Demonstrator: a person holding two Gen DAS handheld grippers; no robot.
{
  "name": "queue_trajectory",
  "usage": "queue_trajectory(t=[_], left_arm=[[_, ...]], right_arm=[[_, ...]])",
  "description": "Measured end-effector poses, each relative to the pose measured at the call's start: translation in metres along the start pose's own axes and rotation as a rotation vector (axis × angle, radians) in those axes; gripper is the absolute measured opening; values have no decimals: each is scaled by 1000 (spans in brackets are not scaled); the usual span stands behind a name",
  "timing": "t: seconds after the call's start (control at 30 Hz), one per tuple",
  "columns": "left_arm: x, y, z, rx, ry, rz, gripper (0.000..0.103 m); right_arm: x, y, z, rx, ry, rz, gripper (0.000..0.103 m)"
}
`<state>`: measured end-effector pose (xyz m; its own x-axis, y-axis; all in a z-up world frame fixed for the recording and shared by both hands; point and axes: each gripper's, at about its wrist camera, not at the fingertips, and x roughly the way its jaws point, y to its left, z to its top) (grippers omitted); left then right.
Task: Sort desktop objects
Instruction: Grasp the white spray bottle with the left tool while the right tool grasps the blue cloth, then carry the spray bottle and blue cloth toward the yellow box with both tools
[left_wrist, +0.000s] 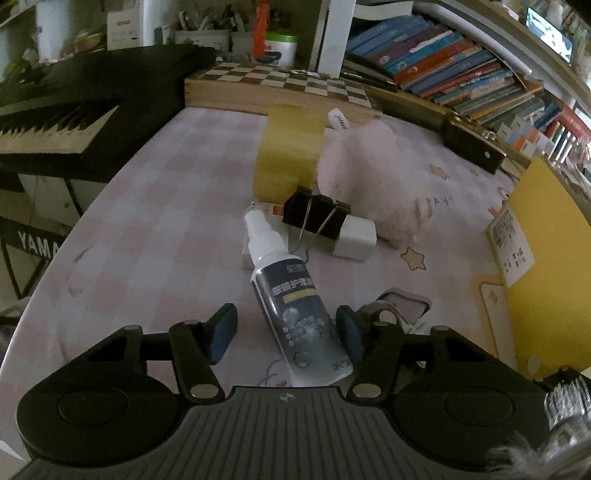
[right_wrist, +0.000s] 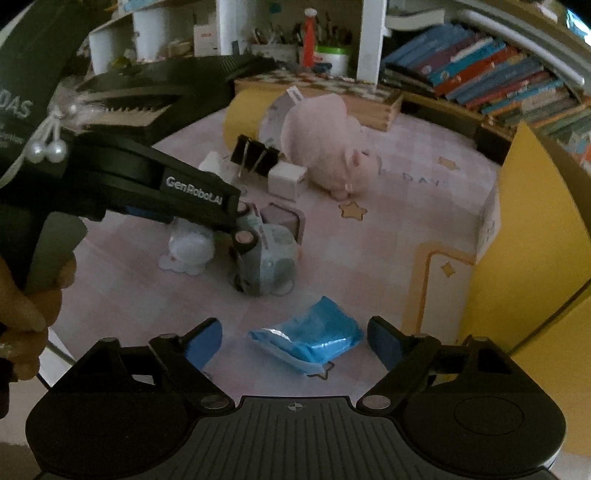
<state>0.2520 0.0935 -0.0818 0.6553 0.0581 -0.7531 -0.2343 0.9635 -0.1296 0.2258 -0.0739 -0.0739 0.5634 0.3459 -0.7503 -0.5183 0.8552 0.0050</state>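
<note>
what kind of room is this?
Probably a home study or child's bedroom: a black Yamaha keyboard beside the desk, a packed row of colourful books behind it, and a pink plush pig on the pink checked desk cover.

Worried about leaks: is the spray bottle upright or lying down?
Lying down: the spray bottle rests on its side on the table, nozzle pointing away.

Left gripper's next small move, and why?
Probably ease forward and close. The left gripper is open, and the white spray bottle with the dark label lies between its blue pads, nozzle pointing away, not yet gripped. The right pad looks near the bottle; the left has a gap.
</note>
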Motion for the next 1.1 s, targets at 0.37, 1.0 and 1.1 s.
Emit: queue_trajectory(t=[0.37, 1.0, 1.1], left_arm=[[-14, 16, 5, -100, 3, -38, 30], [-90, 49, 0, -237, -114, -119, 30], [-104, 53, -3, -249, -129, -135, 30]], right_arm=[[-3, -2, 6, 32, -41, 0, 31], [-40, -3, 20, 58, -182, -23, 29], [-54, -2, 23, 62, -214, -19, 29]])
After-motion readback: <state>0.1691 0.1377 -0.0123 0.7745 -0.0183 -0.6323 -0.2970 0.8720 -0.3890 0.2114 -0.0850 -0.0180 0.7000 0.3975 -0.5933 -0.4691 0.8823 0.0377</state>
